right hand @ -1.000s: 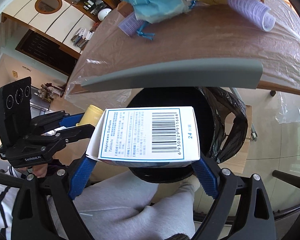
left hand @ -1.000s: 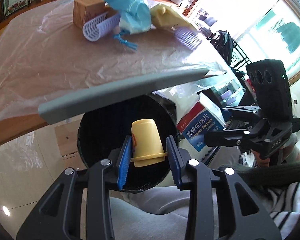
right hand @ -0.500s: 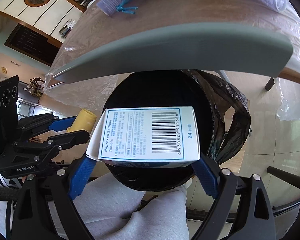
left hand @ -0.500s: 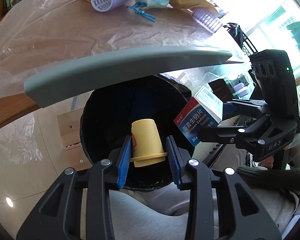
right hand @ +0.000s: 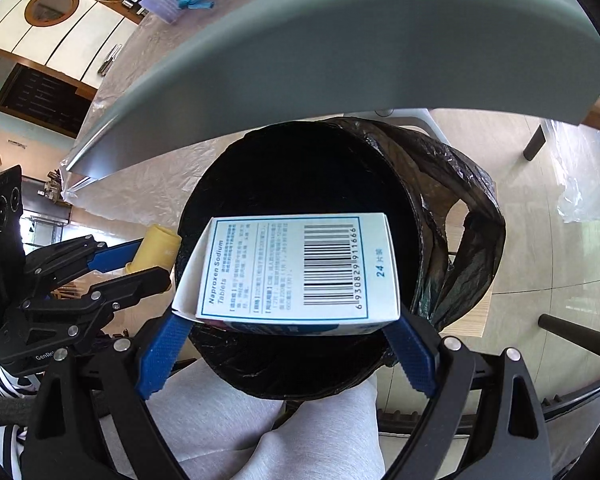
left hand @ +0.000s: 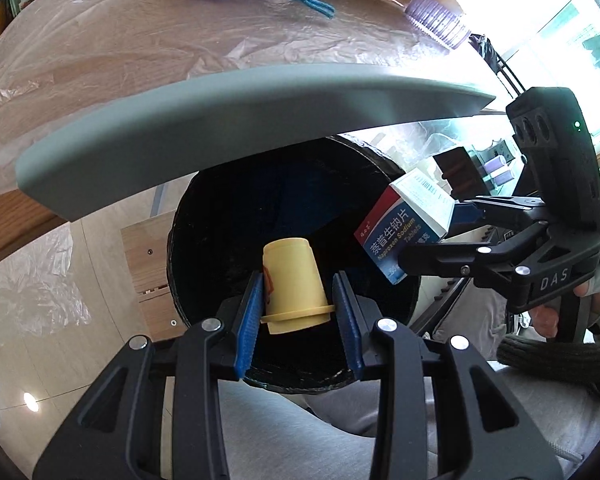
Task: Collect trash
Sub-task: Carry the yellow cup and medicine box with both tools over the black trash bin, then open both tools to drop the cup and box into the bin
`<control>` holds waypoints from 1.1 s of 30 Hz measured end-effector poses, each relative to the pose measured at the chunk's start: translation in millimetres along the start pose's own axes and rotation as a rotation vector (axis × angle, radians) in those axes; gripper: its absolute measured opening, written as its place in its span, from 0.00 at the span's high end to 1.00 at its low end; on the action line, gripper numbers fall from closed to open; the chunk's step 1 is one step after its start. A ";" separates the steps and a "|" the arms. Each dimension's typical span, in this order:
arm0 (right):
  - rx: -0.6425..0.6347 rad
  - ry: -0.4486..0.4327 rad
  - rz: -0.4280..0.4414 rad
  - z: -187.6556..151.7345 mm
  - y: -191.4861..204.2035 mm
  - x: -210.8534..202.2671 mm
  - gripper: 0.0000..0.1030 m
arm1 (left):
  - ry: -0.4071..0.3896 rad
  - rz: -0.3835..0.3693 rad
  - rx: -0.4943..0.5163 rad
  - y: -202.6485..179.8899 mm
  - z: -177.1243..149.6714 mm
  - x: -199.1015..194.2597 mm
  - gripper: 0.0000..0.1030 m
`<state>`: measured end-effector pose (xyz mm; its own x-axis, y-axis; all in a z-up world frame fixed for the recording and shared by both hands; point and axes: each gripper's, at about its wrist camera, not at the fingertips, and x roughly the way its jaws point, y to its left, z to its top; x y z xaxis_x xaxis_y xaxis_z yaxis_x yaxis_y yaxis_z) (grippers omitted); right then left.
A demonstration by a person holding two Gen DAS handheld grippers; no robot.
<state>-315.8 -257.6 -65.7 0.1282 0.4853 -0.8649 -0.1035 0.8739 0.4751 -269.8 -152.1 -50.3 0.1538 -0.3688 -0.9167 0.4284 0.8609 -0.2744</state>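
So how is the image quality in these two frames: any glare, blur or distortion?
Left wrist view: window at upper right blown out, table edge bowed by the fisheye, yellow cup sharp. Right wrist view: evenly lit, barcode on the medicine box legible, bin interior too dark to read.

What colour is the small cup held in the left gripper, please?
Pale yellow cup, clearest in the left wrist view.
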 end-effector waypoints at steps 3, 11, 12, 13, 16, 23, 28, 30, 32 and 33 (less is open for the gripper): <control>0.009 0.002 -0.006 -0.6 -0.9 1.0 0.13 | 0.005 0.005 0.002 0.2 1.3 3.3 0.64; 0.038 0.001 -0.023 1.5 -5.6 4.6 0.13 | 0.022 0.019 0.019 -1.1 4.8 11.2 0.64; 0.042 0.001 -0.023 1.6 -6.3 5.0 0.13 | 0.024 0.020 0.021 -1.4 5.0 11.9 0.64; 0.045 0.001 -0.025 1.7 -7.0 5.2 0.13 | 0.025 0.021 0.022 -1.0 5.2 12.6 0.64; 0.053 0.003 -0.029 1.9 -9.0 6.3 0.13 | 0.029 0.023 0.026 -0.6 6.5 13.9 0.64; 0.057 0.006 -0.033 3.6 -9.8 8.9 0.13 | 0.035 0.026 0.031 0.4 7.0 16.9 0.64; 0.059 0.007 -0.035 4.3 -9.1 9.9 0.13 | 0.036 0.030 0.032 1.3 6.3 18.4 0.64; 0.061 0.008 -0.034 4.5 -9.5 10.0 0.13 | 0.034 0.030 0.033 2.9 5.9 18.6 0.64; 0.063 0.005 -0.037 4.7 -9.3 9.3 0.13 | 0.031 0.033 0.034 3.4 5.8 18.1 0.64; 0.065 0.001 -0.038 5.0 -9.5 8.5 0.13 | 0.030 0.034 0.033 2.9 5.8 17.6 0.64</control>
<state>-308.8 -261.7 -76.8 0.1301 0.4522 -0.8824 -0.0346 0.8915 0.4517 -260.7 -158.1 -65.6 0.1424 -0.3289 -0.9336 0.4527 0.8604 -0.2340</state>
